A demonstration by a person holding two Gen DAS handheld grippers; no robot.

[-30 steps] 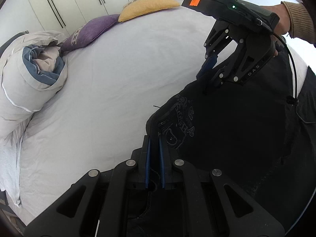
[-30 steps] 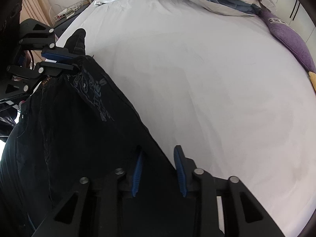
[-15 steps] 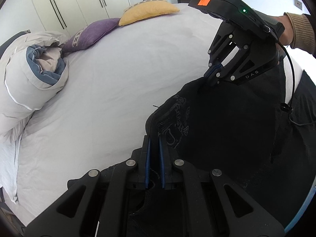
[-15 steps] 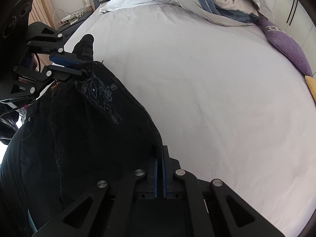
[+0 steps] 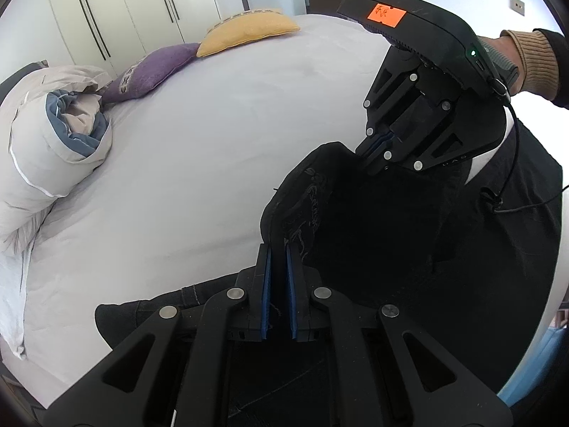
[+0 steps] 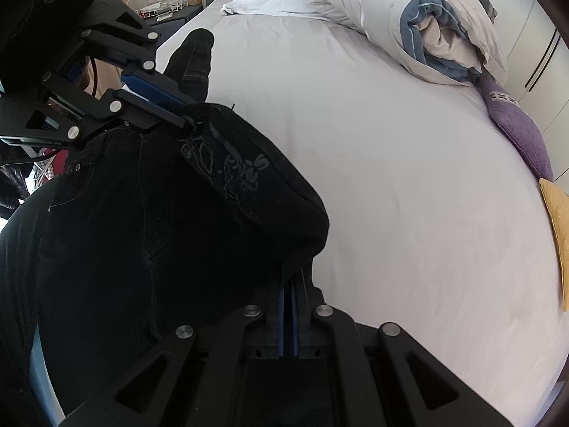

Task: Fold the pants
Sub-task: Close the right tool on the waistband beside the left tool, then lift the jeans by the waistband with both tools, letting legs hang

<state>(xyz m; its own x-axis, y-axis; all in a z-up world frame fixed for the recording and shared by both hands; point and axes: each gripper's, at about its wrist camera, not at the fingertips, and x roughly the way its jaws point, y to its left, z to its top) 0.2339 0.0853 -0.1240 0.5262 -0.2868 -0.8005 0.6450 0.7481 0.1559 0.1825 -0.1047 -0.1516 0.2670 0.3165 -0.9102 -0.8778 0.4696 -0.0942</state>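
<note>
We hold the black jeans (image 5: 373, 220) pinched in both the left gripper (image 5: 278, 270) and right gripper (image 6: 292, 284), the embroidered edge running between them, bed (image 6: 409, 178) ahead.

A home bedroom: made bed (image 5: 199, 149), pillows (purple (image 5: 149, 71), yellow (image 5: 249, 30)), wardrobe (image 5: 117, 10).

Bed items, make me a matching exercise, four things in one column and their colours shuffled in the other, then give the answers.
Things:
1. pants
2. cushion at the far edge of the bed
3. cushion next to it
4. bed sheet

Colours:
A. purple
B. white
C. black
D. yellow

Pairs: 1-C, 2-D, 3-A, 4-B
</note>
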